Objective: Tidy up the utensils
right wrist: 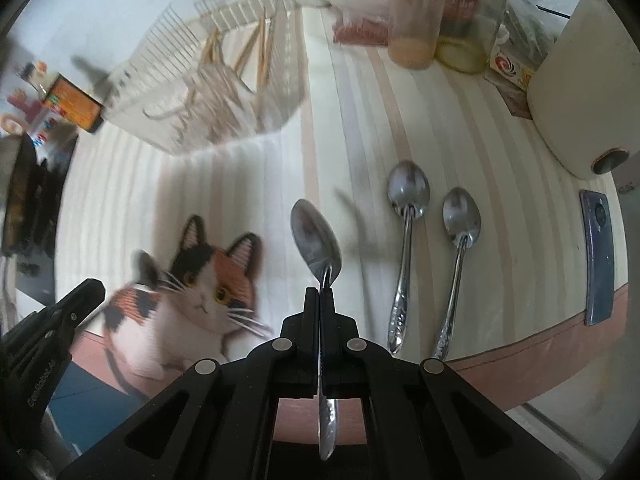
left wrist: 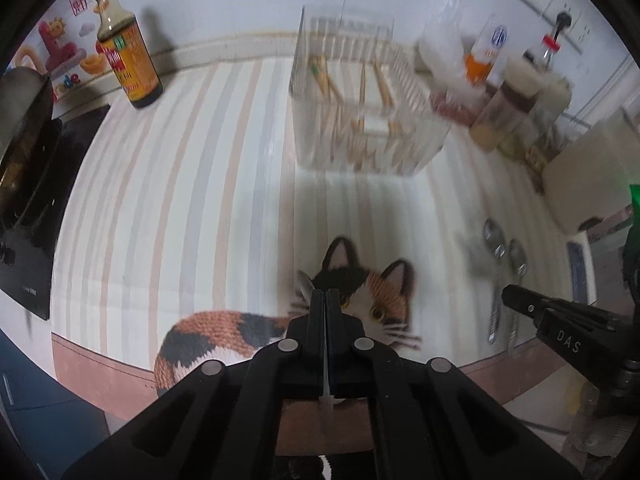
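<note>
The right gripper [right wrist: 320, 294] pinches a spoon [right wrist: 318, 236] by its handle, bowl pointing ahead. The clear rack [right wrist: 208, 92] sits ahead and left (chopsticks inside). The left gripper [left wrist: 326, 296] also pinches a utensil.

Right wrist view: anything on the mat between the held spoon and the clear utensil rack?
Nothing. In the right wrist view only bare striped mat lies between the held spoon and the clear rack; the two other spoons lie off to the right.
</note>
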The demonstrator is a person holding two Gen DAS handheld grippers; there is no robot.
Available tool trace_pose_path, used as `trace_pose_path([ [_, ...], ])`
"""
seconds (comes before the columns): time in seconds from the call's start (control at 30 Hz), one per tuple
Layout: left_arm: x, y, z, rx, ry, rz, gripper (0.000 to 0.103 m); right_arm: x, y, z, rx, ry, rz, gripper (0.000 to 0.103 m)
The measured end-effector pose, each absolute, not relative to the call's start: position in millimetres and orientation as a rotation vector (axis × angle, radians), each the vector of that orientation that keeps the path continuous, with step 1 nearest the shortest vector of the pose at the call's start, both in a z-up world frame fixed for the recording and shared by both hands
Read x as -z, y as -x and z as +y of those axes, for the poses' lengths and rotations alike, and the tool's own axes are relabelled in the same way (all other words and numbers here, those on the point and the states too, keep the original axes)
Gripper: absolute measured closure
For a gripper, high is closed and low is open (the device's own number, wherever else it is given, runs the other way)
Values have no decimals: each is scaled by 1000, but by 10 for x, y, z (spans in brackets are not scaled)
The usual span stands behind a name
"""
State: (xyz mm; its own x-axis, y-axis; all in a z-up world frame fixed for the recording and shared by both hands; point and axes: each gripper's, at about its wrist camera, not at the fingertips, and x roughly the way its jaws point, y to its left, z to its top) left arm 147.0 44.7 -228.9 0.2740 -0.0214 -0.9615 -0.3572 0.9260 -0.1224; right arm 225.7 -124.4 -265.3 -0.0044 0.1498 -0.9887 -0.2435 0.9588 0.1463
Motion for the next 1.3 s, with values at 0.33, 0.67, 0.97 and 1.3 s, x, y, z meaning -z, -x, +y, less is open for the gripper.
trace_pose_path([
  [0.33,2236,-1470,816,-197,517,1248,101,2537,-2445,-1165,-353,34,1538,103],
  [0.67,3406,-1393,435,-149,655,1547,77,3228,-2383,-1530,-235,-2,1723,85],
  [0.97,3341,-1657,264,-216,439,1548,87,3360,-2421,-1495,-262,3,1709,54],
  [1.3,3169,-1497,580,-242,592,1550,57,3530,-2440,-1048,-228,213,1582,45],
])
